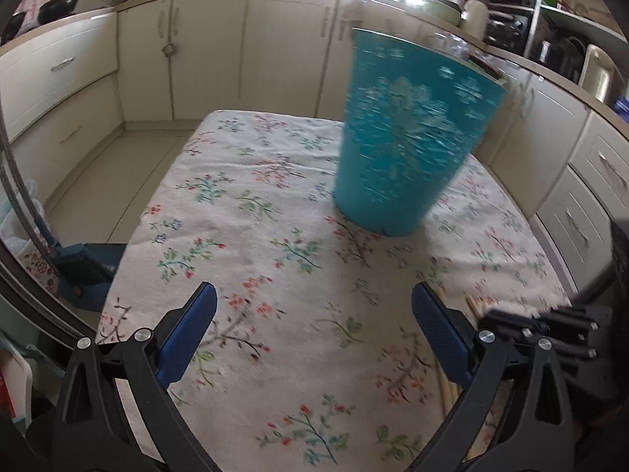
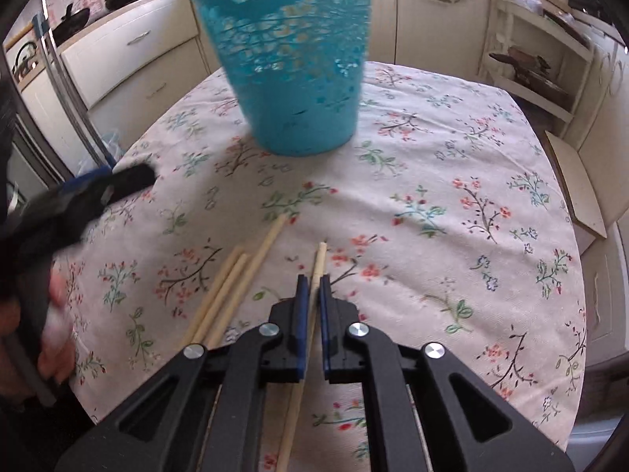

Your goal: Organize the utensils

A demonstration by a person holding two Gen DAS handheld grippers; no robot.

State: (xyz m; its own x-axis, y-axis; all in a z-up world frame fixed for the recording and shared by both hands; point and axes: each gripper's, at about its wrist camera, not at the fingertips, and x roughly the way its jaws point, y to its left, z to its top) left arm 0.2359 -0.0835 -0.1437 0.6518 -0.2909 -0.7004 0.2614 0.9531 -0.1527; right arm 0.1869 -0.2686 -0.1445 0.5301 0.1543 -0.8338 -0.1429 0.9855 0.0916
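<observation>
A teal perforated bucket (image 1: 409,133) stands upright on the floral tablecloth (image 1: 275,244); it also shows in the right wrist view (image 2: 295,59). My left gripper (image 1: 314,306) is open and empty, well short of the bucket. My right gripper (image 2: 313,283) is shut on one wooden chopstick (image 2: 319,259) that lies along its fingers, low over the cloth. Three more wooden chopsticks (image 2: 236,287) lie on the cloth just left of it. Chopstick ends (image 1: 475,306) show by my left gripper's right finger. The left gripper (image 2: 78,200) appears blurred at the left of the right wrist view.
Cream kitchen cabinets (image 1: 204,55) ring the table. Black pans (image 1: 59,8) sit on the counter at the back left. Open shelves (image 2: 530,67) stand at the right. The tablecloth (image 2: 452,196) is bare to the right of the bucket.
</observation>
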